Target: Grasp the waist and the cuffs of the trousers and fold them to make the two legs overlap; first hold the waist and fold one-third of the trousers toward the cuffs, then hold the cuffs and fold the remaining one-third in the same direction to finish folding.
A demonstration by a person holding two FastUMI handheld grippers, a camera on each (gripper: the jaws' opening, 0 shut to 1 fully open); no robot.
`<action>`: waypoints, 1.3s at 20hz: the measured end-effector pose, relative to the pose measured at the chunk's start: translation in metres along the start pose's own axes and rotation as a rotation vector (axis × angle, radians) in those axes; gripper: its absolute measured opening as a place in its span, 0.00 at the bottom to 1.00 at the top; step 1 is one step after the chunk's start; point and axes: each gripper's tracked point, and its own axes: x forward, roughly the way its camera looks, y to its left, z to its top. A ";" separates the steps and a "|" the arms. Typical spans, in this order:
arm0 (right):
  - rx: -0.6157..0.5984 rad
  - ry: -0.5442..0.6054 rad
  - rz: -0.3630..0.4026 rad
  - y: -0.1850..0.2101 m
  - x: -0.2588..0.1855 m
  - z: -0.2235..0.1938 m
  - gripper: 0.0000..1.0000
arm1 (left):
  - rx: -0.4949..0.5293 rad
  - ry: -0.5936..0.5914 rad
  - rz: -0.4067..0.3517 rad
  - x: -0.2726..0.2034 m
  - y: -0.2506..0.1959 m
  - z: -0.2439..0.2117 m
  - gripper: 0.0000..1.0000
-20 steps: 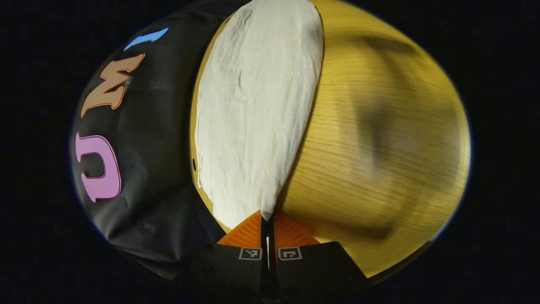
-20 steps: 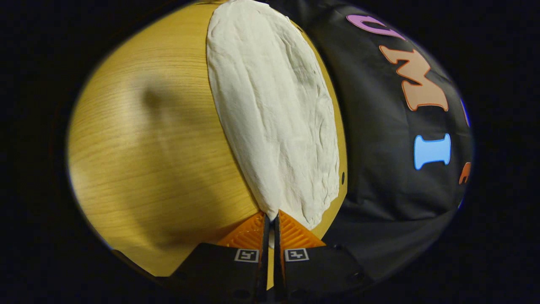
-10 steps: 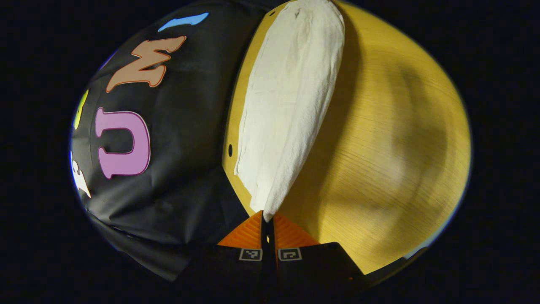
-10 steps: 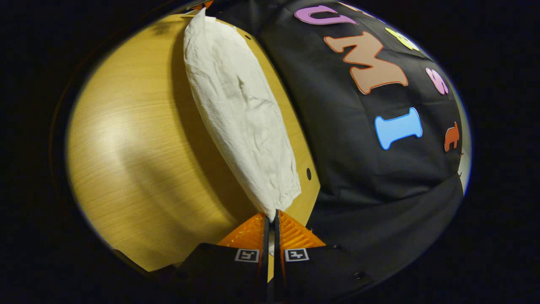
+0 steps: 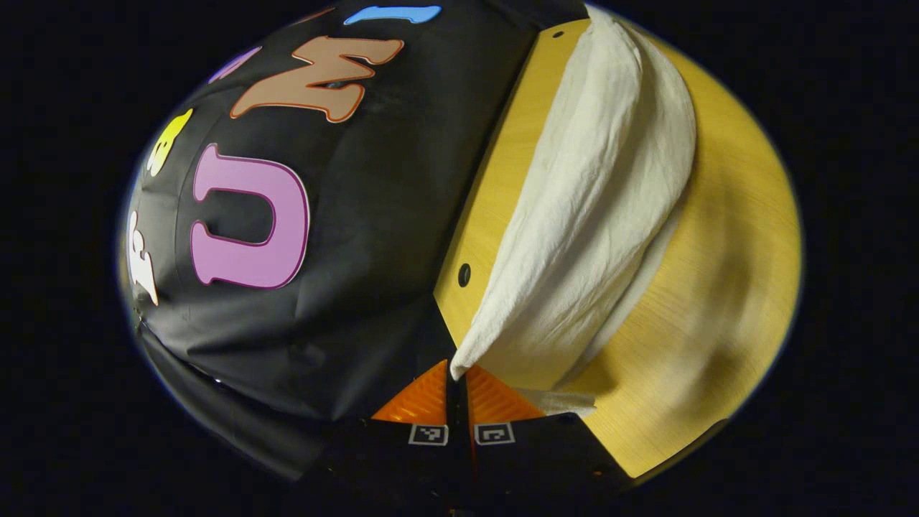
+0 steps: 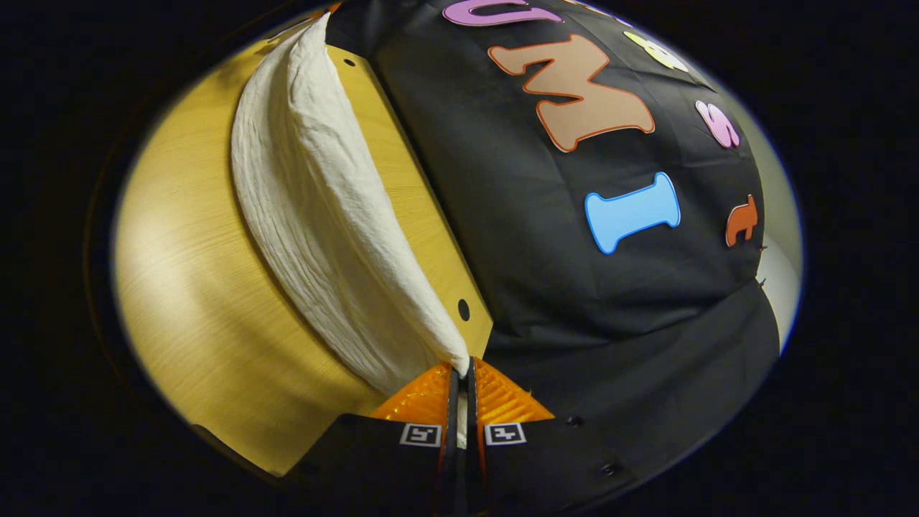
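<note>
Where the wooden table (image 5: 725, 287) (image 6: 187, 287) meets the black booth wall (image 5: 359, 215) (image 6: 574, 287), it carries white trousers (image 5: 589, 215) (image 6: 316, 237), long axis running along the table's back edge, away from each camera. Upper layer lifted, bowed above a lower layer lying flat. Left gripper (image 5: 456, 373): fingers closed on the cloth's near corner. Right gripper (image 6: 463, 373): fingers likewise pinched on the cloth's corner. Small dark holes (image 5: 464, 274) (image 6: 463, 309) in the tabletop beside the fabric.
</note>
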 end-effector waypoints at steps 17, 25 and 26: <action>0.213 0.084 0.012 0.026 0.187 0.032 0.10 | -0.082 0.038 -0.033 0.134 -0.001 0.048 0.00; 0.614 0.087 -0.005 0.014 0.170 0.036 0.83 | -0.345 -0.009 -0.063 0.122 -0.025 0.066 1.00; 0.677 0.101 -0.010 0.012 0.166 0.030 0.98 | -0.402 -0.022 -0.055 0.118 -0.020 0.066 0.95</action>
